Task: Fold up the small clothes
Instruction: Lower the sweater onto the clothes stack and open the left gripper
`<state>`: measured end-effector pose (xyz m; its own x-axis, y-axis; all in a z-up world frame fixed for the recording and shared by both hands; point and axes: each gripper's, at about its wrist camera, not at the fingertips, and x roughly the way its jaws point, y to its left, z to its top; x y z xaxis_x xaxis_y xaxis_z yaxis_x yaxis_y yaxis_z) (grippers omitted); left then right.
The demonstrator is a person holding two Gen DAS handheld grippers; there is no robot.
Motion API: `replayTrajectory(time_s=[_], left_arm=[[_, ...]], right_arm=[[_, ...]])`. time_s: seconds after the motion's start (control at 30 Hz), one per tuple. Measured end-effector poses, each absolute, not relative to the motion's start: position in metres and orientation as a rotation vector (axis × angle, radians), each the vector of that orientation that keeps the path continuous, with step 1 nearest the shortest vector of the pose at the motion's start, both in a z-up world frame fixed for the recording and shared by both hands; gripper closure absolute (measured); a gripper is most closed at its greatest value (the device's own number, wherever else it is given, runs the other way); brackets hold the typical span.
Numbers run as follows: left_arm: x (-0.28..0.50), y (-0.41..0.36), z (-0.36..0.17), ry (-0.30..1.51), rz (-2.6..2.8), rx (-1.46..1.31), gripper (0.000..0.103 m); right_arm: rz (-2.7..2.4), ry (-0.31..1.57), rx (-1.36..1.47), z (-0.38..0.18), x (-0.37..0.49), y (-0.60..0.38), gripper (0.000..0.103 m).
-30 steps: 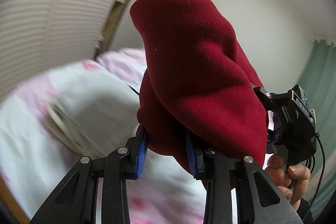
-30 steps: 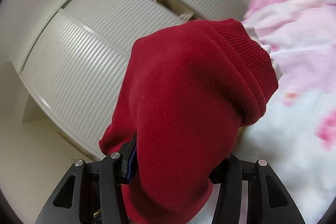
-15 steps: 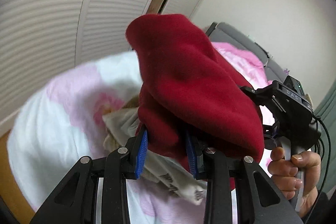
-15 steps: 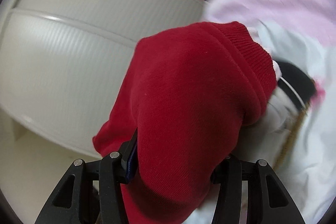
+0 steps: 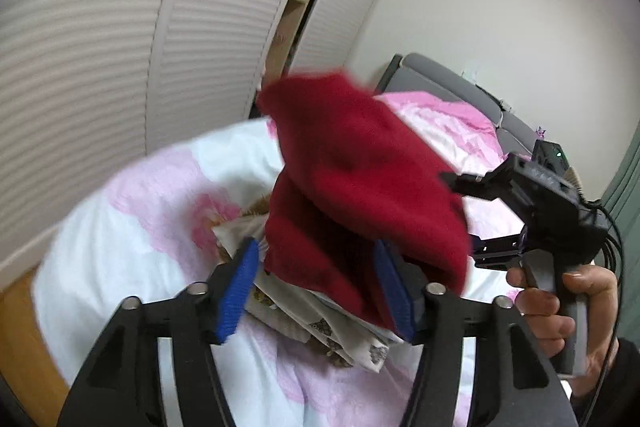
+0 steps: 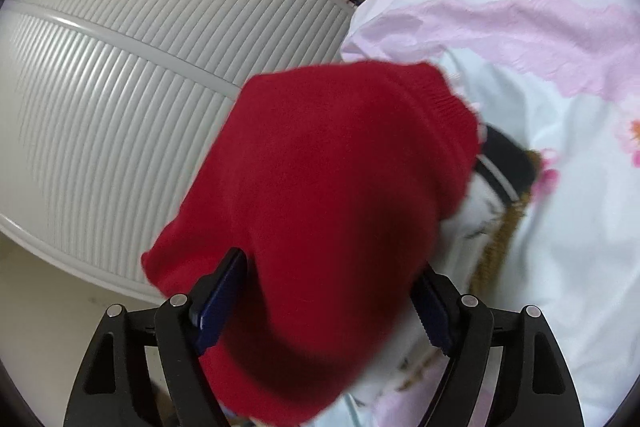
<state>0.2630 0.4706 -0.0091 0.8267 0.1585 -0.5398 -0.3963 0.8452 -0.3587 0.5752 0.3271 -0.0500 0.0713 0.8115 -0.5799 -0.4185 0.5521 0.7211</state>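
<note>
the red garment [image 5: 360,199] hangs in a bunched lump between the two grippers, above a pile of other small clothes [image 5: 320,323] that lies on the bed. its ribbed hem [image 6: 436,99] shows in the right wrist view, with a thin white edge under it. the left gripper [image 5: 320,279] has its jaws opening; the red cloth sits between the blue pads [image 5: 236,291], but the left pad is clear of it, so the grip looks released. the right gripper [image 6: 320,303] also has its jaws opening, and the red cloth fills the space between them and drapes over them; if the pads press on it i cannot tell for sure, they seem to stand apart from it. under the garment the pile shows a pale printed cloth and a black piece with white stripes [image 6: 508,163]. the bed has a white and pink flowered cover [image 5: 140,227]. a hand [image 5: 568,307] holds the handle of the right gripper. behind stand white slatted doors [image 6: 140,87] and a grey headboard [image 5: 440,75].
</note>
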Motion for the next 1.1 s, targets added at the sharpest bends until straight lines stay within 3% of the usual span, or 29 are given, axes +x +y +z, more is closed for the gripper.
replayTrajectory(time_s=[0.3, 0.6, 1.1], left_arm=[[0.279, 0.430, 0.061, 0.422, 0.261, -0.311, 0.042], [0.331, 0.457, 0.028, 0.504, 0.296, -0.248, 0.042], [0.338, 0.476, -0.026, 0.567, 0.314, -0.297, 0.041]], right_arm=[[0.899, 0.836, 0.148, 0.026, 0.542, 0.301, 0.023], [0.809, 0.581, -0.297, 0.023, 0.522, 0.366, 0.023], [0.842, 0.634, -0.341, -0.034, 0.530, 0.396, 0.022]])
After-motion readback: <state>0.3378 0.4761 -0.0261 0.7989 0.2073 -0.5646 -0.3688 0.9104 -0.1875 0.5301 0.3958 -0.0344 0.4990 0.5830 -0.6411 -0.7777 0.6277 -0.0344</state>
